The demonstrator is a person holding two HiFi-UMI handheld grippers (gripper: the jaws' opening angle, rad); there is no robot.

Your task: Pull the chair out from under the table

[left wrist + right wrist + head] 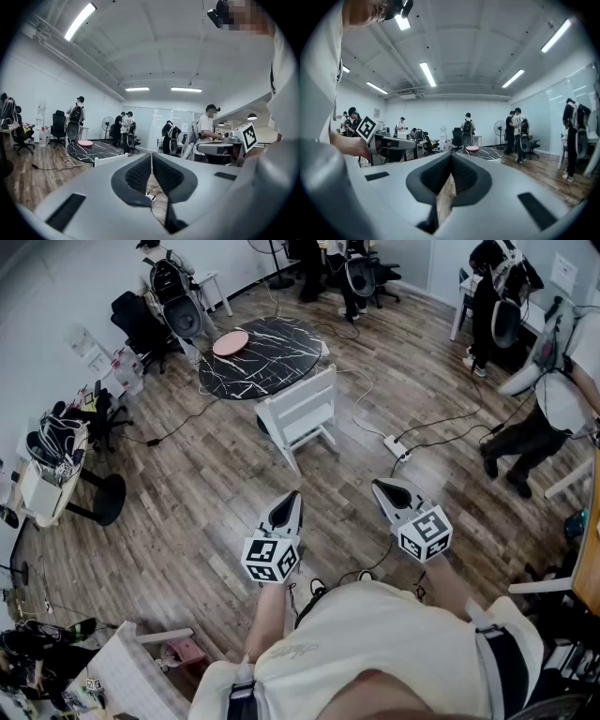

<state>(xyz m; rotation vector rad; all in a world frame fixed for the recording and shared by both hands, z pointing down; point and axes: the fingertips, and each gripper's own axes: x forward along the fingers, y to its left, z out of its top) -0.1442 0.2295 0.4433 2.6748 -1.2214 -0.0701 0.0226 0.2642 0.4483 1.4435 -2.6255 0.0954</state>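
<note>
Standing at the edge of the desk point(246, 371), the white chair point(302, 412) is untouched. Left gripper point(292, 499) and right gripper point(380, 487) hold their fingers point(139, 174) closed, empty.

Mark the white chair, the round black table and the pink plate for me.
white chair point(302, 411), head view, on its backrest.
round black table point(274, 354), head view, on its bare top.
pink plate point(230, 343), head view, on its middle.

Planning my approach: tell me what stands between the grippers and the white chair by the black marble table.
Nothing upright. Bare wood floor lies between the left gripper, the right gripper and the white slatted chair. A white power strip lies farther right.
</note>
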